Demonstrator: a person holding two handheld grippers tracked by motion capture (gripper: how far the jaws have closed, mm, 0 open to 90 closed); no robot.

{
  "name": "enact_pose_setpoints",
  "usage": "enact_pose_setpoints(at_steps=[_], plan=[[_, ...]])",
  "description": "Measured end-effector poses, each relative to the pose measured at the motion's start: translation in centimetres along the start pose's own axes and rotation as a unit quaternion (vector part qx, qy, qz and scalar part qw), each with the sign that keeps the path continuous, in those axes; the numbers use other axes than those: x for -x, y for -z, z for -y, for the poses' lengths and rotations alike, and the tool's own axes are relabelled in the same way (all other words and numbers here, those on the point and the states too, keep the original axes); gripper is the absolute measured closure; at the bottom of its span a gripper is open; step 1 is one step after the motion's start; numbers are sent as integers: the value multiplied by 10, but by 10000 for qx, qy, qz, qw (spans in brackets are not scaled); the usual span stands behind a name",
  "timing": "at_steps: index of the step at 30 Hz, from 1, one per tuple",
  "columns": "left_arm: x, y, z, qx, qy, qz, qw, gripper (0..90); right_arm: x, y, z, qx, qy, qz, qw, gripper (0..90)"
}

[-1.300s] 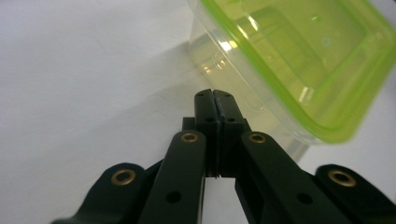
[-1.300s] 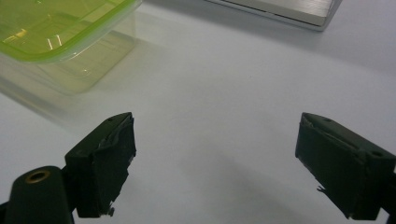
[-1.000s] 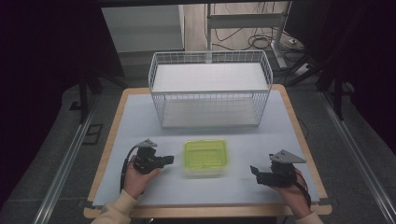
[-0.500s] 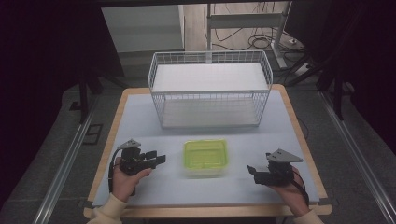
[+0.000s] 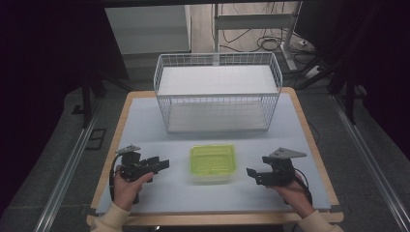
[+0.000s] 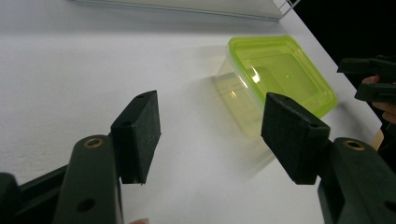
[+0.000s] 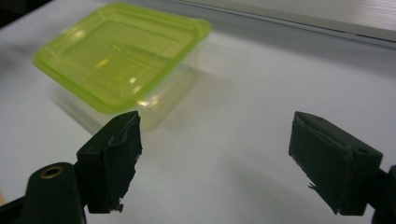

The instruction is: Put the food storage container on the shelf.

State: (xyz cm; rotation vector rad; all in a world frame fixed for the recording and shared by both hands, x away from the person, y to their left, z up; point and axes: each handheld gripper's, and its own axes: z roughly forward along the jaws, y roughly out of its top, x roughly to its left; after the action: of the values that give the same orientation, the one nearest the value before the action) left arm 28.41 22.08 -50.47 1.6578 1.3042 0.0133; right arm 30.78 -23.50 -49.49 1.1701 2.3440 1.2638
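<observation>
Since the earlier pictures the left gripper (image 5: 162, 165) has drawn back toward the near left of the table, off the clear plastic box with the lime-green lid (image 5: 212, 163), and its jaws have just been opening, with nothing between them. The right gripper (image 5: 252, 174) has crept a little leftward toward the box, its jaws easing slightly narrower yet standing wide apart and empty.

Nearest the table's near edge, the person's two hands (image 5: 126, 184) come in low, each forearm angled inward. Both grippers are held roughly level, tips pointing toward the middle, the left one aimed right, the right one aimed left.

Between them sits the lidded box on the pale blue-grey table top (image 5: 145, 130), apart from both sets of jaws. Its long axis runs left to right, so each gripper faces one of its short ends. The gaps look about even, the right gripper perhaps a touch farther off. In the left gripper view the box (image 6: 275, 79) lies ahead and to the right of the open jaws; in the right gripper view it (image 7: 123, 58) lies ahead and to the left, beyond the left fingertip (image 7: 119, 154).

Farther off, the white wire basket (image 5: 217, 94) stands at the far middle of the table, well apart from the box, open side up.
</observation>
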Motion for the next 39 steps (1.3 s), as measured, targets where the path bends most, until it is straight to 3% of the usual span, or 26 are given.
enact_pose_setpoints(at_steps=[4, 5, 7, 15, 20, 28, 33, 37, 38, 39], plan=[[0, -6, -4, -64, 9, 87, 9999, 369, -1, -4, -11, 16, -78, -139, 9999, 174], [1, -8, -6, -88, 19, 116, 9999, 368, -1, -5, -18, 30, -205, -262, 9994, 176], [2, -13, -13, -137, 81, 274, 9995, 367, -2, -8, -25, -17, -204, -294, 9994, 182], [3, -26, -22, -266, 199, 438, 9985, 379, 0, -19, -47, -96, -332, -472, 9983, 232], [2, -43, -31, -329, 453, 676, 9961, 383, 6, -38, -58, -177, -774, -776, 9938, 293], [8, -57, -26, -558, 397, 679, 9953, 394, 6, -48, -48, -456, -921, -986, 9898, 396], [11, -69, -20, -736, 445, 737, 9936, 425, 9, -54, -40, -620, -1228, -1163, 9836, 486], [11, -73, -18, -812, 476, 790, 9924, 466, 8, -56, -39, -653, -1285, -1224, 9820, 537], [12, -76, -17, -848, 484, 782, 9921, 500, 10, -59, -38, -747, -1390, -1302, 9788, 583], [12, -76, -17, -848, 484, 782, 9921, 518, 10, -59, -38, -747, -1390, -1302, 9788, 583]])
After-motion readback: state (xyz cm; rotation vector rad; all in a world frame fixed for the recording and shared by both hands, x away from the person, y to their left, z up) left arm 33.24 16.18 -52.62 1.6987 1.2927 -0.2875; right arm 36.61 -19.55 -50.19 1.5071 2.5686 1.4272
